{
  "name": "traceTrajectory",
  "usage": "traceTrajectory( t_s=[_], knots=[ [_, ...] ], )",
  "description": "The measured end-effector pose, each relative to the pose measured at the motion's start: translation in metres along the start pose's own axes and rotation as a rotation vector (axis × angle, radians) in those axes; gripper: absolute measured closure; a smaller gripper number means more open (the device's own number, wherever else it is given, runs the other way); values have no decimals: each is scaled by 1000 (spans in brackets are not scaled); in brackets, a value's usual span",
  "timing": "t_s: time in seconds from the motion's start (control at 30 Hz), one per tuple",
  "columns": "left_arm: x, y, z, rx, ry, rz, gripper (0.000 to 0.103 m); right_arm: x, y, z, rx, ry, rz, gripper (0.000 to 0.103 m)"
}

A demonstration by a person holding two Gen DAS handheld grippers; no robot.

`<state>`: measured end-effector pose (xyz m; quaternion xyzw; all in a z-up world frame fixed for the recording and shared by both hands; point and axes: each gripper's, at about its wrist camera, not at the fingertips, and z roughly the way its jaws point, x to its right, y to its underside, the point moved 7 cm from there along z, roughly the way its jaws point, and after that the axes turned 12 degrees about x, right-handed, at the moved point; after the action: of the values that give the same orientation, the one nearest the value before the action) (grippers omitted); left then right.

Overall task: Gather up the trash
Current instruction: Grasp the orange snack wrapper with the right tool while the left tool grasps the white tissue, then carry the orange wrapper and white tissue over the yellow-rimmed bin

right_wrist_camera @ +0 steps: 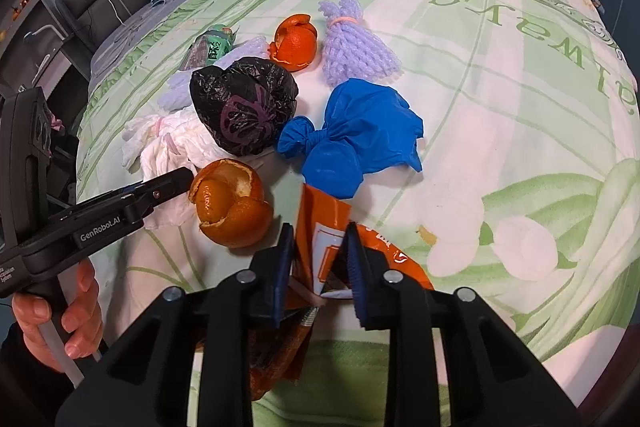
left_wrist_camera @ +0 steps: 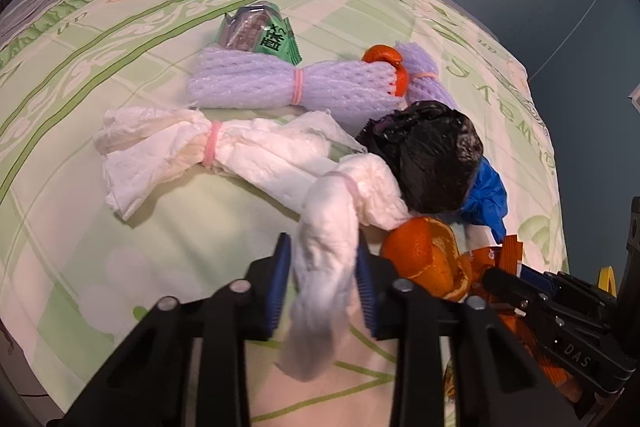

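Lifting comes next: we keep the left gripper [left_wrist_camera: 322, 285] clamped on the tissue bundle [left_wrist_camera: 326, 255], the right gripper [right_wrist_camera: 318, 263] on the orange wrapper [right_wrist_camera: 320, 239] (2 light loads), and rise slowly.

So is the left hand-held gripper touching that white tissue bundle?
Touching: the left wrist view shows the left hand-held gripper with both blue pads pressing the white tissue bundle.
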<state>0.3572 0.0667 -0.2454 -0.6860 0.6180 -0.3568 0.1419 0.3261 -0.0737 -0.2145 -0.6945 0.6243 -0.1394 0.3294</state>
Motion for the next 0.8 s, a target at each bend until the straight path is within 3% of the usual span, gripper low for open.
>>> traceTrajectory(
  t_s=[0.13,0.4,0.8],
  knots=[
    [2,3,-1,-11,20,-6,90,-2,0,-3,4,-2,-6,85],
    [2,3,-12,-2,40,-16,92,0,0,-11,12,-8,14,89],
    [7,-4,-60,69,60,2,93,-11,-4,-39,57,-37,3,91]
  ],
)
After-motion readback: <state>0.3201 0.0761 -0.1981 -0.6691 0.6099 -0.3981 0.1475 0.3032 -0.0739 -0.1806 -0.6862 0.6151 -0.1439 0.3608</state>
